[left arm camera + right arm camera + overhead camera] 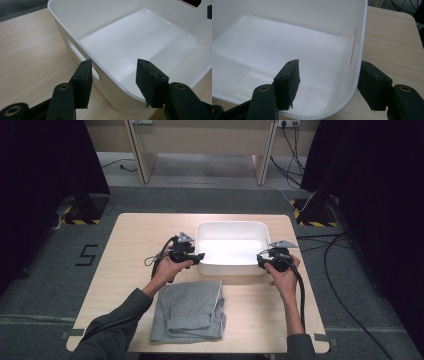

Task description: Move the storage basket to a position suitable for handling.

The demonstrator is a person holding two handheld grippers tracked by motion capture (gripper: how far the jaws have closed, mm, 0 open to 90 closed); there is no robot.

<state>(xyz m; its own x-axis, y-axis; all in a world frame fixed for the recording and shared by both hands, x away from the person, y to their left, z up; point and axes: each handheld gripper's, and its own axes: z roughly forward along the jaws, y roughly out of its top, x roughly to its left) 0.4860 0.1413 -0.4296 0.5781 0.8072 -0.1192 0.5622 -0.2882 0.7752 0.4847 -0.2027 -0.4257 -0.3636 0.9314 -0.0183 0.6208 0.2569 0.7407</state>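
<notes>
White tub (230, 227) sits mid-table, just beyond the folded grey cloth (190, 310). Left gripper (113, 75) and right gripper (328, 75) each straddle a side wall, jaws part open, pads not yet touching. Risk: uneven clamping (smooth, thin walls) could tilt or drop the tub.
</notes>
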